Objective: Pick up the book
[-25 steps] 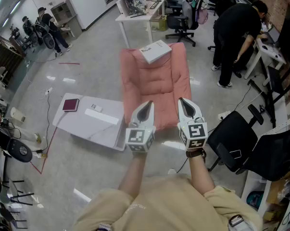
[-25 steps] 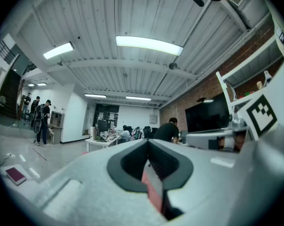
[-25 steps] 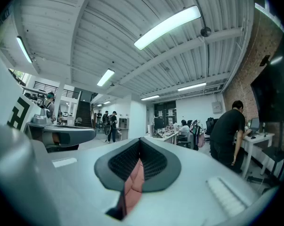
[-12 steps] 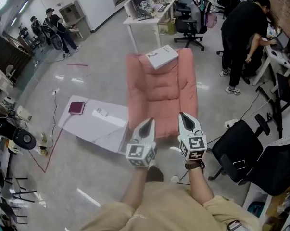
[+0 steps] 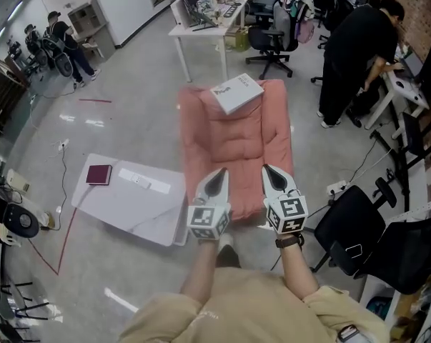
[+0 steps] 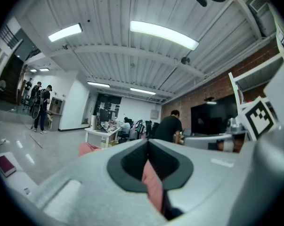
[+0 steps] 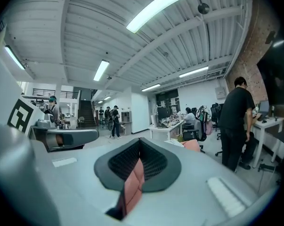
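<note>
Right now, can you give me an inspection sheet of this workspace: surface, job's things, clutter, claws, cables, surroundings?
Surface: pink padded floor chair lying open on the grey floor.
Job's things: white book resting on the chair's far end, untouched.
Clutter: low white table beside the chair, bearing a maroon notebook and a small white item.
Claws: left claw and right claw both shut, empty, side by side above the chair's near end.
Cables: black cable on the floor at right; red line left of the table, cord or tape.
Surroundings: person in black bent over a desk; black office chair nearby.
</note>
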`<act>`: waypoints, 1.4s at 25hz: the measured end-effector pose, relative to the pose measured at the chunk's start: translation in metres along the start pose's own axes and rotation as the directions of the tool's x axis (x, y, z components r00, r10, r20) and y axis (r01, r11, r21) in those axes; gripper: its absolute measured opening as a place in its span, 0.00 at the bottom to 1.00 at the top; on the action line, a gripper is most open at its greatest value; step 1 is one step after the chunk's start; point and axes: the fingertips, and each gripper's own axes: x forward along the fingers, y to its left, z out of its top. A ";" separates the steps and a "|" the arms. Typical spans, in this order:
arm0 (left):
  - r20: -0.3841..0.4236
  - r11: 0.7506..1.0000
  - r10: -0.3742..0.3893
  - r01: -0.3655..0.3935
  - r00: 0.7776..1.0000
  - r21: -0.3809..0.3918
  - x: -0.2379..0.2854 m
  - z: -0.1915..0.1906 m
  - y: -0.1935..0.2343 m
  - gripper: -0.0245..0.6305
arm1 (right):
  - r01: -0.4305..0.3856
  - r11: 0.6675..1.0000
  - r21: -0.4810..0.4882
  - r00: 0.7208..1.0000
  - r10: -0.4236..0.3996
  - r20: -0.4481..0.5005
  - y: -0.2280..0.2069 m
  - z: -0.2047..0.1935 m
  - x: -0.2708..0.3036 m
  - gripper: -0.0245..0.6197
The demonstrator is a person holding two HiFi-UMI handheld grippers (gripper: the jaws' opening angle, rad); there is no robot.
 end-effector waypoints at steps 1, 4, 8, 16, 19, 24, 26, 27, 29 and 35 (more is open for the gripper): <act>0.005 1.000 -0.011 0.011 1.000 -0.005 0.010 0.005 0.012 0.04 | 0.003 1.000 -0.004 1.000 -0.003 0.003 -0.001 0.005 0.015 0.05; 0.021 0.999 -0.041 0.041 0.999 -0.021 0.036 0.015 0.049 0.04 | 0.017 1.000 -0.014 1.000 -0.017 -0.014 -0.002 0.008 0.057 0.05; 0.021 0.997 -0.072 0.073 0.997 -0.023 0.058 0.021 0.097 0.04 | 0.048 0.999 -0.003 0.997 -0.048 -0.060 -0.004 0.001 0.104 0.05; -0.044 0.983 -0.140 0.133 0.989 -0.125 0.119 -0.002 0.153 0.04 | 0.085 0.995 0.046 0.989 -0.078 -0.124 -0.031 -0.017 0.164 0.05; -0.082 0.979 -0.142 0.128 0.986 -0.156 0.144 -0.019 0.165 0.05 | 0.087 0.990 0.109 0.989 -0.073 -0.127 -0.049 -0.028 0.181 0.07; -0.154 0.978 -0.118 0.087 0.981 -0.191 0.192 -0.047 0.183 0.09 | 0.107 0.970 0.218 0.988 -0.079 -0.133 -0.104 -0.045 0.216 0.10; -0.186 0.976 -0.110 0.070 0.976 -0.209 0.214 -0.060 0.193 0.11 | 0.104 0.958 0.268 0.988 -0.069 -0.136 -0.125 -0.054 0.234 0.13; -0.201 0.973 -0.108 0.062 0.974 -0.223 0.225 -0.066 0.198 0.13 | 0.101 0.951 0.293 0.988 -0.062 -0.139 -0.135 -0.059 0.244 0.14; -0.226 0.966 -0.108 0.049 0.968 -0.255 0.247 -0.079 0.209 0.16 | 0.082 0.930 0.357 0.989 -0.033 -0.142 -0.150 -0.070 0.266 0.16; -0.235 0.915 -0.162 0.056 0.958 -0.398 0.322 -0.111 0.241 0.32 | -0.088 0.710 0.698 0.994 0.112 0.012 -0.184 -0.090 0.340 0.37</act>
